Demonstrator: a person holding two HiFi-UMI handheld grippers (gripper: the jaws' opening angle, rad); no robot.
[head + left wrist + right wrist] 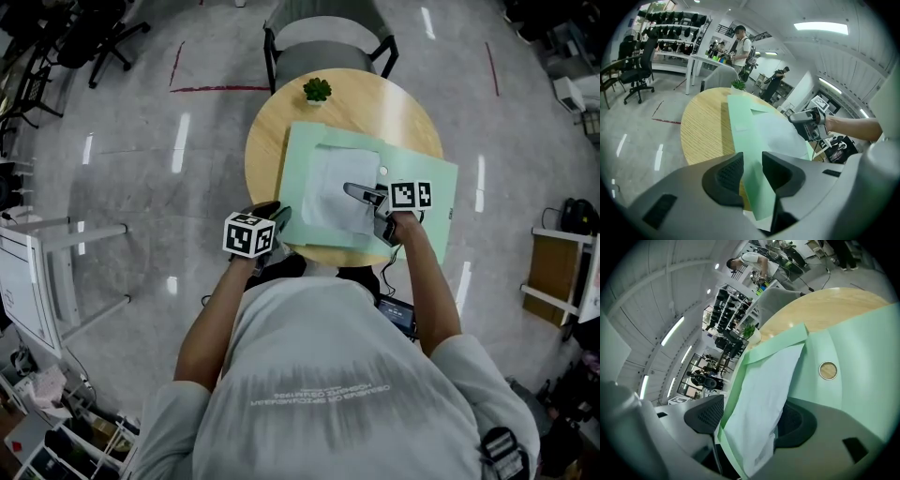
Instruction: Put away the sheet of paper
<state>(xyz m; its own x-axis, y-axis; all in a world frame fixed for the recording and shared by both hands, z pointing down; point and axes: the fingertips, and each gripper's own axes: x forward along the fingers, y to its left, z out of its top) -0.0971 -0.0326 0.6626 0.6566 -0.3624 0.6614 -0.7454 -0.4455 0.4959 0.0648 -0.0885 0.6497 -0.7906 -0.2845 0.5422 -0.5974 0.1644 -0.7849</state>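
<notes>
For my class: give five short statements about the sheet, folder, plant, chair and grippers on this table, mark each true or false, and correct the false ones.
1. The white sheet lies on the green folder. True.
2. The right gripper is clamped shut. False: its jaws stand wide apart, with the sheet between them.
3. The potted plant stands on the folder. False: it stands on the bare table, at the far edge.
4. The folder's edge passes between the jaws of the left gripper. True.
5. A chair stands beyond the table. True.
</notes>
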